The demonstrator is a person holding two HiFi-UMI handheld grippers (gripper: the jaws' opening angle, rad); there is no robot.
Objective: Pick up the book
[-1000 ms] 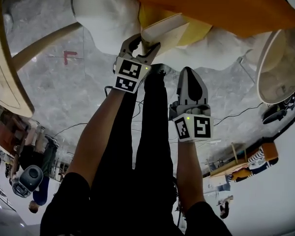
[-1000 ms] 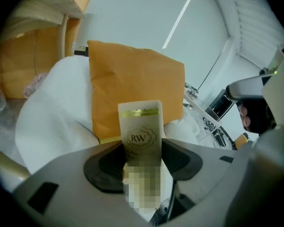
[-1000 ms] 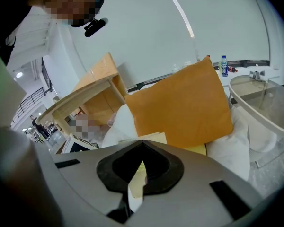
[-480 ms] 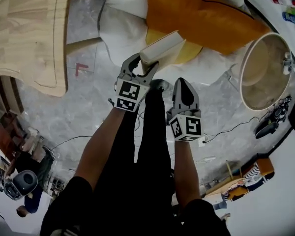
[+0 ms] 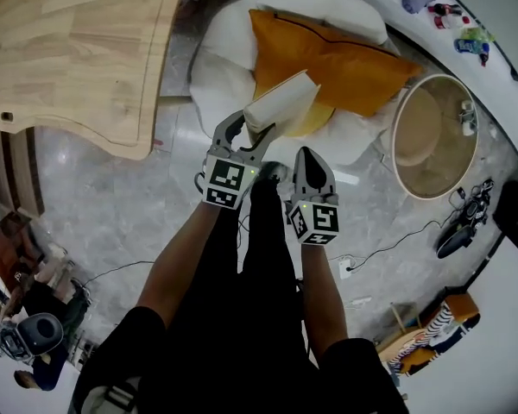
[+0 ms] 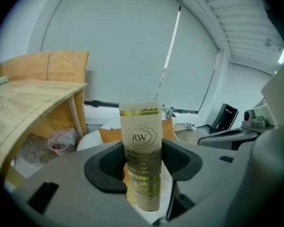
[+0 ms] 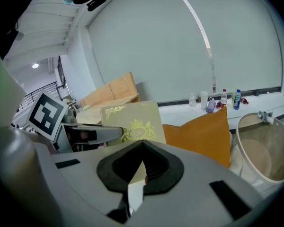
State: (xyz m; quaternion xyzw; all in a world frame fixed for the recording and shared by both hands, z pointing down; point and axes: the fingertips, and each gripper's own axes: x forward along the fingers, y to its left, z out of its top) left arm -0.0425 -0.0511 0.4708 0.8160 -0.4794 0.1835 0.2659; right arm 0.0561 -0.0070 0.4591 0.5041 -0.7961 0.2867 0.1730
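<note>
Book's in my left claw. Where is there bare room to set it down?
The wooden table is mostly bare across its top. The grey floor between the table and your legs is open too. Crowded: the orange cushion fills the white seat, and bottles line the ledge.

Matt cream book (image 6: pixel 140 145) with glossy gold print, wooden table (image 5: pixel 69 50), orange cloth cushion (image 5: pixel 328 59)

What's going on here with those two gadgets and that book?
A person is working a handheld gripper in each hand. The left tongs are clamped on a cream book with gold print, holding it in the air above an orange cushion that lies on a white seat. The right tongs are shut and empty, just beside the left.
</note>
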